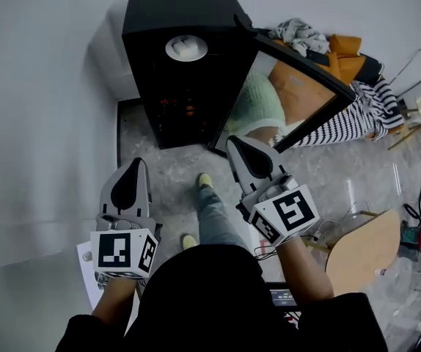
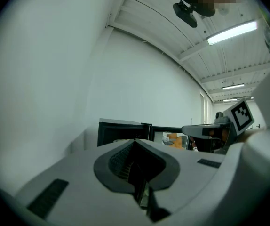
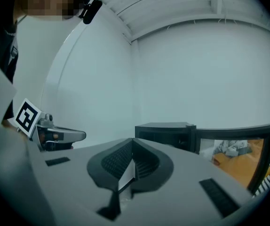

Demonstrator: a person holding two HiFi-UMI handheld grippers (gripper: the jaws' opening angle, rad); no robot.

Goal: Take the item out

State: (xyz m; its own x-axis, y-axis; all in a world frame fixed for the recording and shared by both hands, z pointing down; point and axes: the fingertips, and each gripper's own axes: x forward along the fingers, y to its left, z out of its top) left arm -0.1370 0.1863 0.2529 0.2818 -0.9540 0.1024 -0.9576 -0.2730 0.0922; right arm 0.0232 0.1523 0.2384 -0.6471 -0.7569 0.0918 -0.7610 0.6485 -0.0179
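A black cabinet (image 1: 181, 64) stands on the floor against the wall, and its glass door (image 1: 298, 101) is swung open to the right. The inside is dark; small reddish shapes (image 1: 177, 107) show on a shelf, too dim to tell apart. A white round thing (image 1: 186, 48) lies on top. My left gripper (image 1: 133, 166) is shut and empty, short of the cabinet's lower left. My right gripper (image 1: 234, 141) is shut and empty, near the door's lower edge. The left gripper view shows shut jaws (image 2: 135, 142) before the cabinet (image 2: 121, 131); the right gripper view shows shut jaws (image 3: 132, 142) and the door (image 3: 234, 149).
A white wall (image 1: 42, 123) runs along the left. Clothes (image 1: 320, 46) and a striped cloth (image 1: 350, 123) lie right of the door. A wooden chair seat (image 1: 364, 248) stands at lower right. The person's feet (image 1: 205, 180) are on the grey floor before the cabinet.
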